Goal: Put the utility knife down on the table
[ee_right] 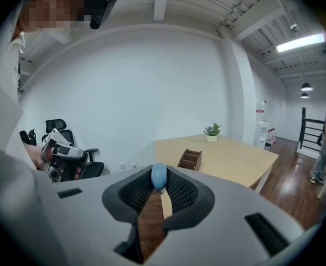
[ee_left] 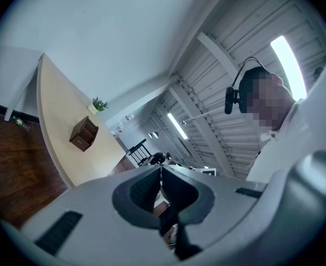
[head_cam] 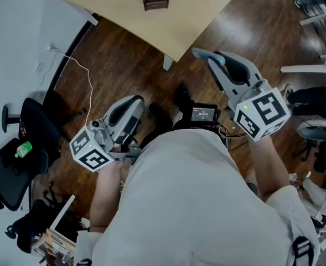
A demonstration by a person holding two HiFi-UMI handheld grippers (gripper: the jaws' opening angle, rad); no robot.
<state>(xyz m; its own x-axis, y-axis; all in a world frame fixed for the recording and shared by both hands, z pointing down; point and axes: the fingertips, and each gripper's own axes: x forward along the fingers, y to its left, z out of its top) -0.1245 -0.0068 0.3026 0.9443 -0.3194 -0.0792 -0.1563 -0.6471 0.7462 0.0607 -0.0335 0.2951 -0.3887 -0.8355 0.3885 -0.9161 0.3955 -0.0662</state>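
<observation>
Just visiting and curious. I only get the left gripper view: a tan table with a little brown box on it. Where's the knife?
Observer: The right gripper has it. Its own view shows a knife with a blue end pinched between its fingers.
Operator: Is it over the table?
Observer: Not yet. In the head view that gripper's tip shows against the wood floor, just beside the table corner.

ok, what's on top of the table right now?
A brown wooden organizer and a small potted plant. Part of the table is covered by the right gripper, which holds the utility knife.
</observation>
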